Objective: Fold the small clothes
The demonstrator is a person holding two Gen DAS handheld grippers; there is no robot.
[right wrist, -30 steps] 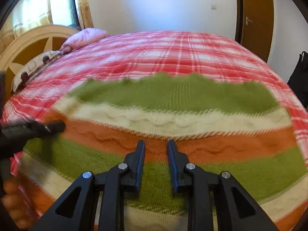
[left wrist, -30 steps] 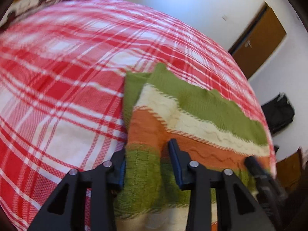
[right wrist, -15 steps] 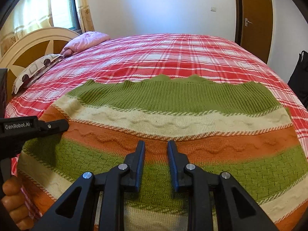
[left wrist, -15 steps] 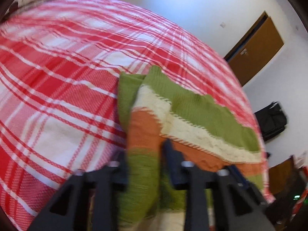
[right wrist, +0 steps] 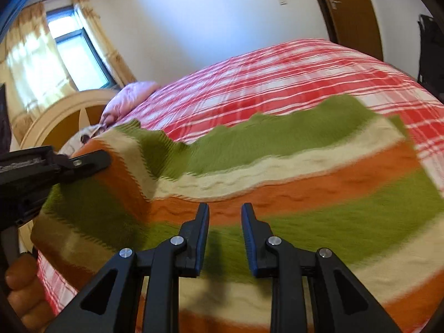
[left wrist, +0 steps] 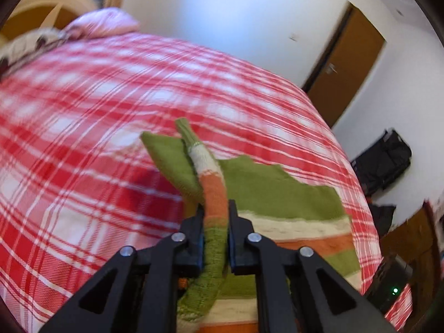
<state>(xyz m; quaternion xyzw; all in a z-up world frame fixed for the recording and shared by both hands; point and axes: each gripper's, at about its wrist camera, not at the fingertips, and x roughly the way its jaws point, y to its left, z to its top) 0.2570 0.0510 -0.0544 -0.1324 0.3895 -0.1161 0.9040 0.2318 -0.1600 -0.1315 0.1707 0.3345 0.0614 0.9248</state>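
Red-and-white plaid bedspread [left wrist: 83,166] with bare room beyond, green, cream and orange striped knit sweater [right wrist: 305,172] spread on it, left gripper [left wrist: 216,216] clamped on its lifted side edge, right gripper [right wrist: 224,216] parted above the knit

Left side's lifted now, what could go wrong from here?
1. The left gripper pinches only a narrow edge of the sweater; the knit may slip out mid-fold.
2. The right gripper hovers open, pinning nothing, so the whole sweater could drag across the bedspread.
3. The lifted flap already looks bunched and may land creased.
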